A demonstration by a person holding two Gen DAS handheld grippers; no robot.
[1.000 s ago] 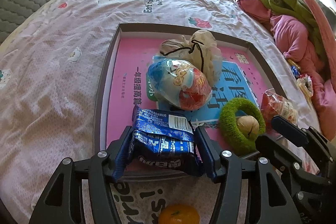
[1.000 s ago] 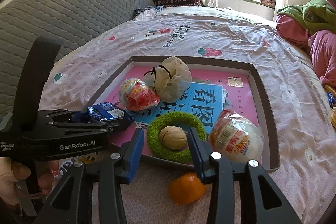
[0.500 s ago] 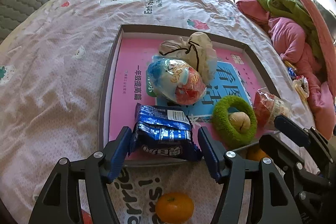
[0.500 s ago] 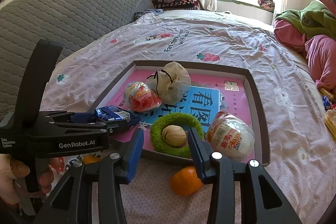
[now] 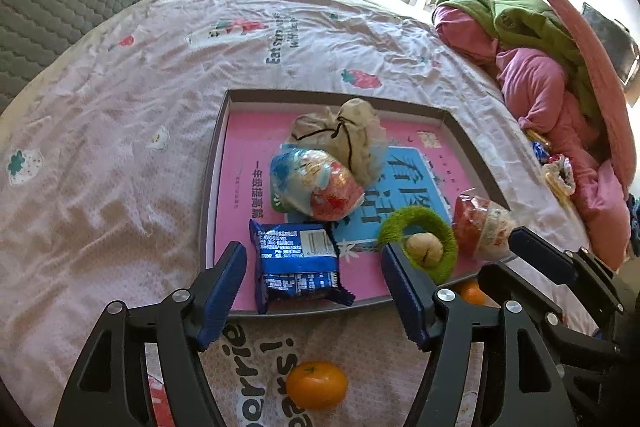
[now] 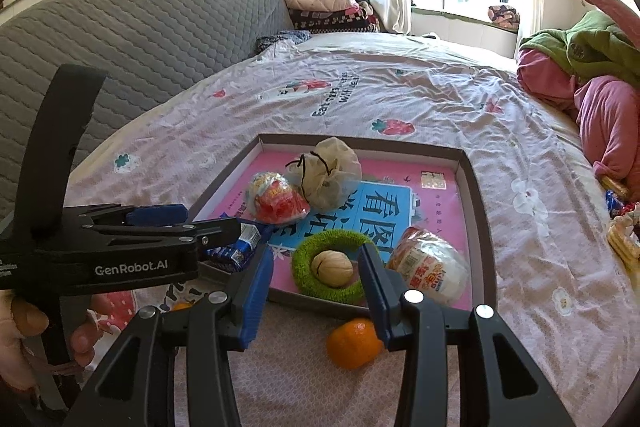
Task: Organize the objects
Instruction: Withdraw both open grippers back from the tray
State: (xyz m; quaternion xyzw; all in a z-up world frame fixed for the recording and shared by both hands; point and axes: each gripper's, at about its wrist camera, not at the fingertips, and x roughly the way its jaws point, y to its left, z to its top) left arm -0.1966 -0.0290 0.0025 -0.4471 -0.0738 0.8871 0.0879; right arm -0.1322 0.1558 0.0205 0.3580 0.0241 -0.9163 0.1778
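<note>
I find my left gripper [image 5: 312,291] spread wide and holding nothing. The blue snack packet [image 5: 298,265] lies flat in the shallow tray [image 5: 210,195], just ahead of the gap between the fingers and clear of both pads. Directly beneath this gripper, nearer to me than the tray, one orange [image 5: 317,385] rests on the bedsheet [image 5: 100,147].

Beyond the packet I note a blue-and-red wrapped snack [image 5: 316,183], and past that a beige drawstring pouch [image 5: 346,139] touching it. Ahead and to the right of the left gripper sits a green fuzzy ring [image 5: 420,241] with a walnut [image 5: 424,246] inside it.

My right gripper [image 6: 316,287] is likewise open and empty. The ring and the walnut sit in the near part of the tray, framed between its two fingers but beyond the tips, not touched. A red-and-white bagged snack [image 6: 428,263] lies in the tray just beyond the right fingertip. A second orange [image 6: 354,343] rests on the sheet below the gap, against the tray's near wall.

The left gripper body crosses the left side of the right wrist view, covering most of the blue packet. A pile of pink and green bedding [image 5: 552,67] lies far ahead to the right.
</note>
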